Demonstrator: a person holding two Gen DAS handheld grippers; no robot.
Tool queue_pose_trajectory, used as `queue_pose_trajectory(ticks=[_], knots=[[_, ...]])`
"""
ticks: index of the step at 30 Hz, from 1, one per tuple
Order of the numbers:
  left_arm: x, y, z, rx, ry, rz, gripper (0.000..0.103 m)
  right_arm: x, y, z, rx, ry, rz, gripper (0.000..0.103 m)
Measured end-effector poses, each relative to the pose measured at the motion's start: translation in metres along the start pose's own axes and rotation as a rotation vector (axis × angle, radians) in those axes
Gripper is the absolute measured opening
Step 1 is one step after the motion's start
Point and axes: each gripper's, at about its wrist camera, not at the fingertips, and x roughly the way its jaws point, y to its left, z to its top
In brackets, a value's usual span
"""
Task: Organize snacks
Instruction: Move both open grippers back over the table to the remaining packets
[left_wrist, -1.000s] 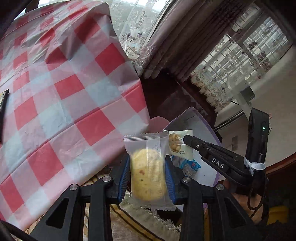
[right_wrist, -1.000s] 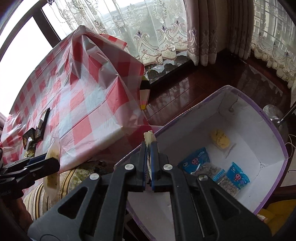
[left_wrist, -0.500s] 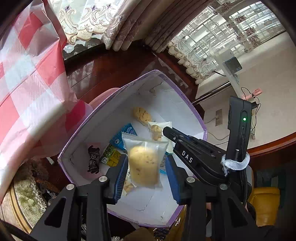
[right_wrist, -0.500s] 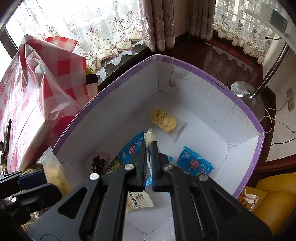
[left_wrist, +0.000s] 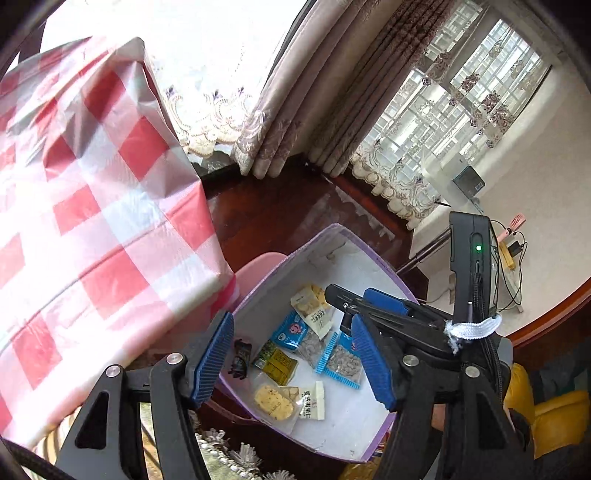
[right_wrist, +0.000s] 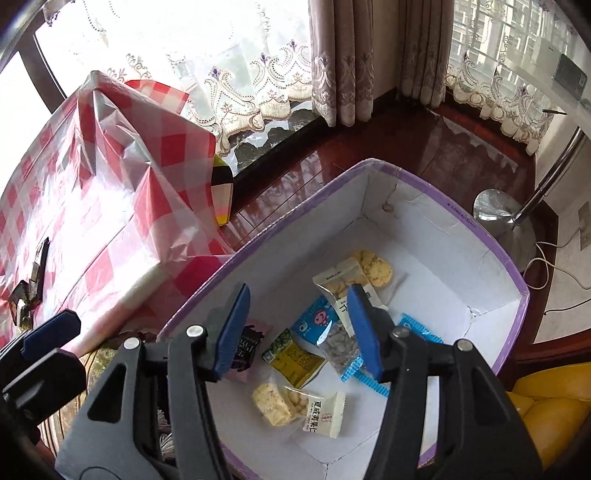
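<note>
A white box with a purple rim (left_wrist: 376, 260) (right_wrist: 461, 214) stands below both grippers. My left gripper (left_wrist: 291, 325) hangs over it, jaws opening and nothing between them. The yellow cake in clear wrap (left_wrist: 273, 398) (right_wrist: 271, 402) lies on the box floor beside a small white-labelled pack (right_wrist: 321, 408). My right gripper (right_wrist: 297, 295) is also above the box, jaws opening and empty. A cracker pack (right_wrist: 341, 282) (left_wrist: 310, 306) rests against another yellow cake (right_wrist: 375, 267). Blue packs (right_wrist: 317, 319), a green-yellow pack (right_wrist: 295, 356) and a dark pack (right_wrist: 245, 349) lie between them.
A table under a red-and-white check cloth (left_wrist: 92, 221) (right_wrist: 92, 184) rises left of the box, with dark items (right_wrist: 29, 288) on it. Curtains (right_wrist: 343, 55) and dark polished wood (right_wrist: 424, 147) lie behind. A metal lamp base (right_wrist: 498, 221) and a yellow seat (right_wrist: 546, 398) are on the right.
Both grippers opened and let go. The yellow cake from the left and the cracker pack from the right now lie in the box. Both grippers have drawn back from the box.
</note>
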Motion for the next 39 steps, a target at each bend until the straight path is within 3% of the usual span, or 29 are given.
queue_pose_trajectory(ticks=[3,9,19,25,33,36,39], knots=[[-0.036,0.012,0.0,0.035,-0.095,0.102,0.067,-0.011,0.029,0.003,-0.052,-0.024,0.029,0.061],[-0.101,0.063,-0.008,-0.034,-0.236,0.257,0.067,-0.029,0.084,0.001,-0.141,-0.058,0.104,0.067],[-0.172,0.136,-0.045,-0.11,-0.339,0.478,0.067,-0.04,0.169,-0.021,-0.274,-0.042,0.206,0.071],[-0.2,0.189,-0.084,-0.228,-0.347,0.516,0.067,-0.036,0.217,-0.04,-0.356,-0.02,0.234,0.073],[-0.24,0.279,-0.131,-0.479,-0.354,0.53,0.067,-0.026,0.279,-0.063,-0.492,0.037,0.265,0.073],[-0.245,0.313,-0.145,-0.611,-0.344,0.474,0.067,-0.022,0.304,-0.071,-0.545,0.05,0.284,0.073],[-0.237,0.336,-0.153,-0.709,-0.318,0.338,0.067,-0.019,0.331,-0.08,-0.616,0.061,0.308,0.073]])
